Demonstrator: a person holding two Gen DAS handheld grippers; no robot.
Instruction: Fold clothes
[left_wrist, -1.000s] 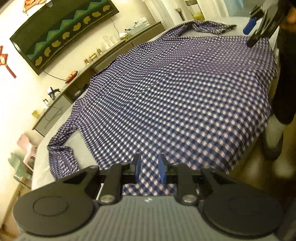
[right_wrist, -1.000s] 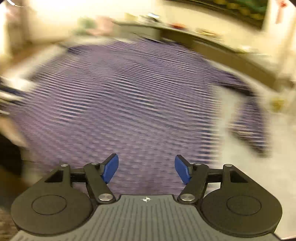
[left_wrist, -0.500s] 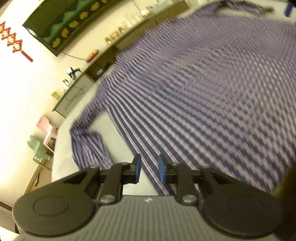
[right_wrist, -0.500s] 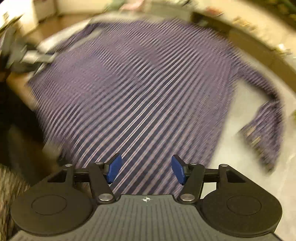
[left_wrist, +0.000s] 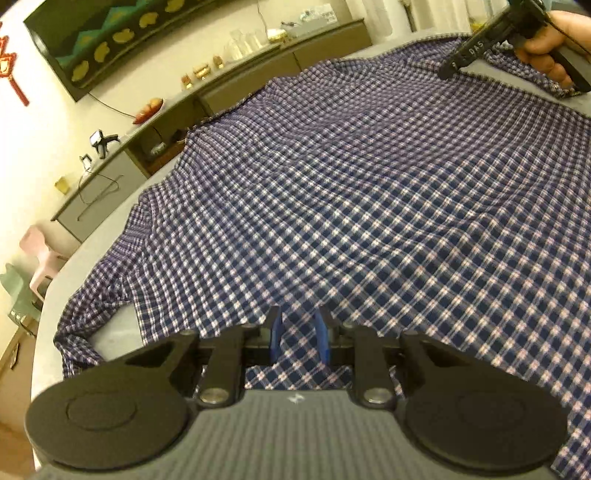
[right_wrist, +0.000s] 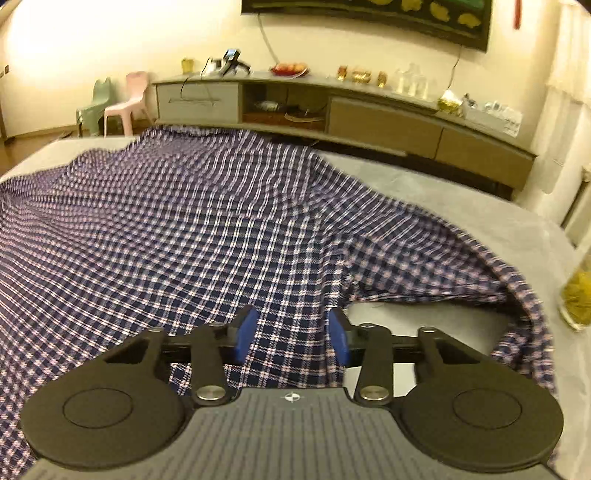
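A blue, white and pink checked shirt (left_wrist: 351, 192) lies spread on a grey table (left_wrist: 110, 339); it also shows in the right wrist view (right_wrist: 184, 229). My left gripper (left_wrist: 298, 338) sits low at the shirt's near hem, its blue pads close together with checked cloth between them. My right gripper (right_wrist: 292, 334) is open over the shirt's side edge, with cloth lying between its pads. The right gripper also shows in the left wrist view (left_wrist: 480, 48), held by a hand at the far corner. One sleeve (right_wrist: 517, 295) lies bunched at the right.
A long grey sideboard (right_wrist: 332, 107) with small objects stands along the wall behind the table. Two small plastic chairs (right_wrist: 118, 99) stand at its left end. A yellow object (right_wrist: 576, 295) sits at the table's right edge. The grey table top (right_wrist: 461, 206) shows beyond the sleeve.
Both grippers have come down to the shirt's edges. The right gripper's pads have narrowed around the cloth. The left gripper swung left and then back onto the hem.
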